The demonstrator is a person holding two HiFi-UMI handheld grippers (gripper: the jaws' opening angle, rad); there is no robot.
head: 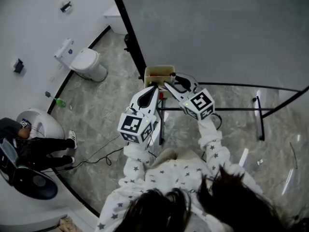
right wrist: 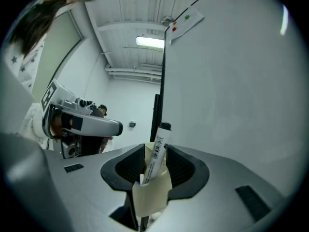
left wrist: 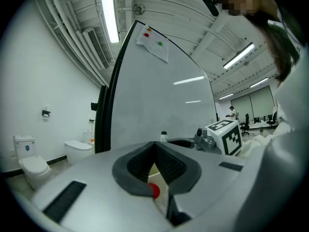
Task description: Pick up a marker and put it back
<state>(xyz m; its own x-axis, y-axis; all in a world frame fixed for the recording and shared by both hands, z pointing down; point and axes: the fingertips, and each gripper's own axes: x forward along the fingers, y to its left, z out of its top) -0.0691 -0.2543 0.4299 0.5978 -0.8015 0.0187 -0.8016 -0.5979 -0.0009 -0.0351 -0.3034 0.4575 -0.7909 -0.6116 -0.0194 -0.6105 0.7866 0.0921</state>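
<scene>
A beige marker holder (head: 159, 72) hangs at the whiteboard's lower left corner. In the right gripper view a white marker (right wrist: 157, 151) with a black cap and a barcode stands tilted in this holder (right wrist: 152, 190). My right gripper (right wrist: 155, 154) is open, one jaw on each side of the marker, and the pads do not press it. In the head view the right gripper (head: 168, 84) points at the holder. My left gripper (head: 155, 88) is just left of it, its jaws together. Below them in the left gripper view (left wrist: 155, 151) are the holder (left wrist: 157, 175) and a red cap (left wrist: 154, 191).
The grey whiteboard (head: 207, 33) stands on a black frame with legs (head: 260, 115) on the marble floor. A white toilet (head: 87, 64) is at the left wall. A person in dark clothes (head: 29, 146) sits at the far left. A paper sheet (left wrist: 154, 42) hangs on the board.
</scene>
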